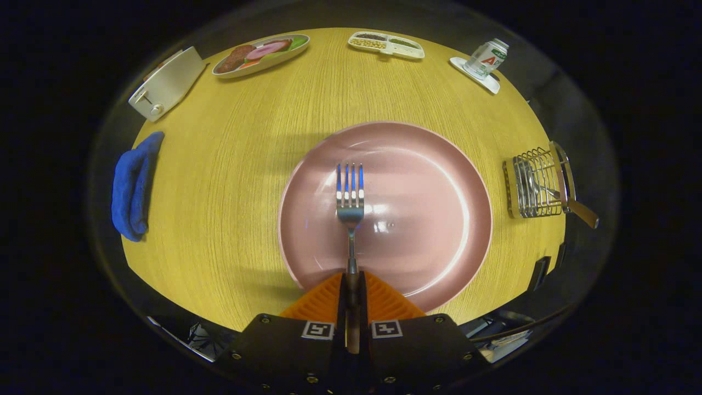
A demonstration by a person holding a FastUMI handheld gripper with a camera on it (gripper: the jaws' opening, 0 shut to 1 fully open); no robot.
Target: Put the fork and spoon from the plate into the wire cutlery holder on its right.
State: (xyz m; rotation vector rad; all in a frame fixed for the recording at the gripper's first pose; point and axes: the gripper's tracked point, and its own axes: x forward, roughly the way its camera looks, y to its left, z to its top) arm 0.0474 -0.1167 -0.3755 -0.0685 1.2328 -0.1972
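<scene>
Since handle sits pinched between closed orange fingers [384, 302], gripper [351, 282] carries fork [350, 195] above pink plate [439, 164], bound for wire cutlery holder [535, 184].

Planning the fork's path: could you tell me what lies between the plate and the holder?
In the gripper view, only bare table separates plate and holder.
</scene>
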